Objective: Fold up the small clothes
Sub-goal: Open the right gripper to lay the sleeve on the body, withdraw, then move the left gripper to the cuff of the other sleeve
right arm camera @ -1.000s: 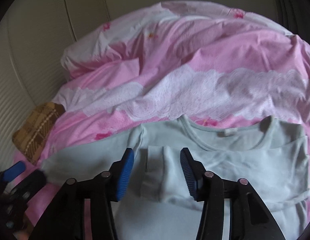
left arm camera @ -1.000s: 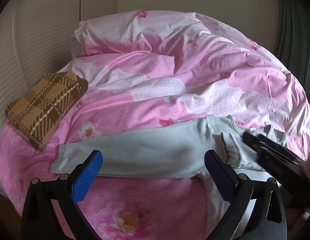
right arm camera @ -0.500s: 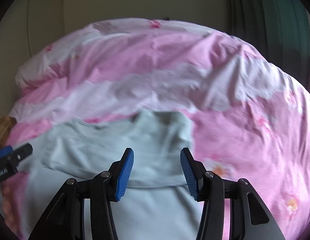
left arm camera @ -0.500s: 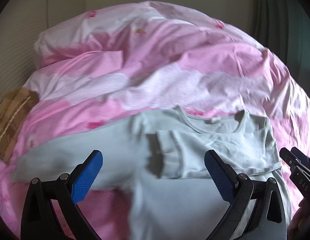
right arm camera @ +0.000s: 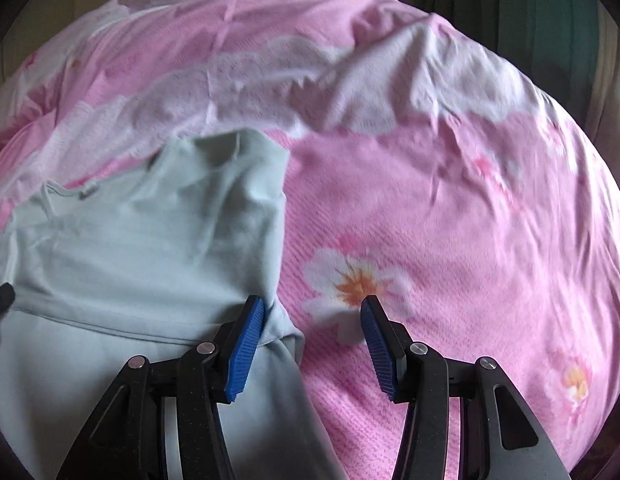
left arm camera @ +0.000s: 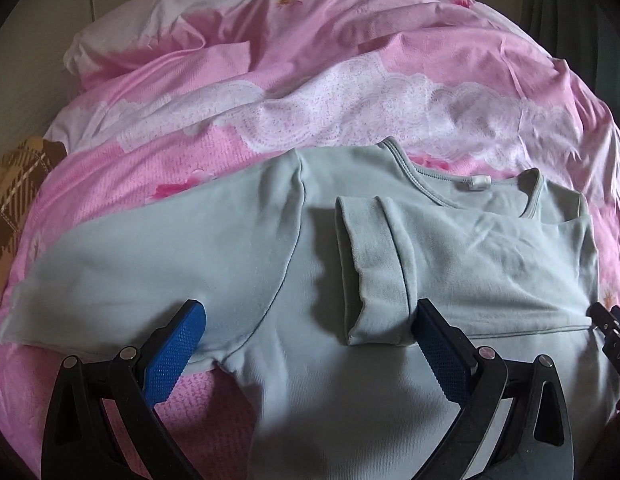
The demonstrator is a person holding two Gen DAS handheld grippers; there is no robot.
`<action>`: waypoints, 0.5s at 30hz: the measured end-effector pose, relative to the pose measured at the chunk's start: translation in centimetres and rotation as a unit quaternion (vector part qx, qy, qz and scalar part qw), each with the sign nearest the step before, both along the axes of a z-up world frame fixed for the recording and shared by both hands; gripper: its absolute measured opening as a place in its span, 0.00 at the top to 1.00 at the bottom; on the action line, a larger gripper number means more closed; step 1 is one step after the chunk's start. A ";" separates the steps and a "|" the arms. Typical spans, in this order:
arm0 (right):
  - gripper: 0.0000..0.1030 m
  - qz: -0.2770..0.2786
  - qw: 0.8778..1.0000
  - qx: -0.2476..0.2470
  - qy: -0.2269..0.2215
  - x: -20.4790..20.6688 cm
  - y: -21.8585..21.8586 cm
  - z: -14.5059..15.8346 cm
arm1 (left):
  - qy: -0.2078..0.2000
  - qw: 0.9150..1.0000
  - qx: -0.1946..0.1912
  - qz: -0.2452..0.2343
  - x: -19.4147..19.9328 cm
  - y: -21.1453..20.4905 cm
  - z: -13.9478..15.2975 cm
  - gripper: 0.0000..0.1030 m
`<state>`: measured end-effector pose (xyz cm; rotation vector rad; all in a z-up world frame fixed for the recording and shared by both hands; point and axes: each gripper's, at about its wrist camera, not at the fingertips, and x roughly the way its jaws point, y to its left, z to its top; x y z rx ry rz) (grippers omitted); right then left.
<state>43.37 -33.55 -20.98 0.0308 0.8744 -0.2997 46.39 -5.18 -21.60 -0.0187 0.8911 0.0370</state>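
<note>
A pale grey-green long-sleeved shirt lies flat on the pink floral bed cover. One sleeve is folded across its chest, with the cuff near the middle; the other sleeve stretches out to the left. My left gripper is open and empty, low over the shirt between the outstretched sleeve and the folded cuff. My right gripper is open and empty over the shirt's right edge; its left finger is over the fabric and its right finger over the cover. The shirt fills the left of the right wrist view.
A folded brown plaid garment lies at the left edge of the bed. The pink cover with flower prints spreads out right of the shirt. Rumpled bedding rises behind it. The right gripper's tip shows at the left wrist view's right edge.
My left gripper has swung right from the outstretched sleeve to the shirt's body. My right gripper has moved right from the folded cuff to the shirt's right edge. Both stayed open.
</note>
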 end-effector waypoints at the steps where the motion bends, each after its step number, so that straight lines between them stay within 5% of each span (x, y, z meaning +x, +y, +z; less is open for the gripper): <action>1: 0.51 -0.001 1.000 -0.003 -0.001 -0.1 0.0 -0.1 | -0.002 1.000 0.006 0.000 0.0 -0.1 0.1 0.00; 9: 0.47 -0.005 1.000 -0.009 0.000 -1.2 -0.1 -0.1 | -0.012 1.000 0.009 0.001 -1.2 0.2 1.2 0.00; 15: 0.47 0.009 0.998 0.007 -0.059 -3.7 0.2 2.7 | -0.034 0.999 0.015 -0.004 -3.3 0.4 3.5 0.00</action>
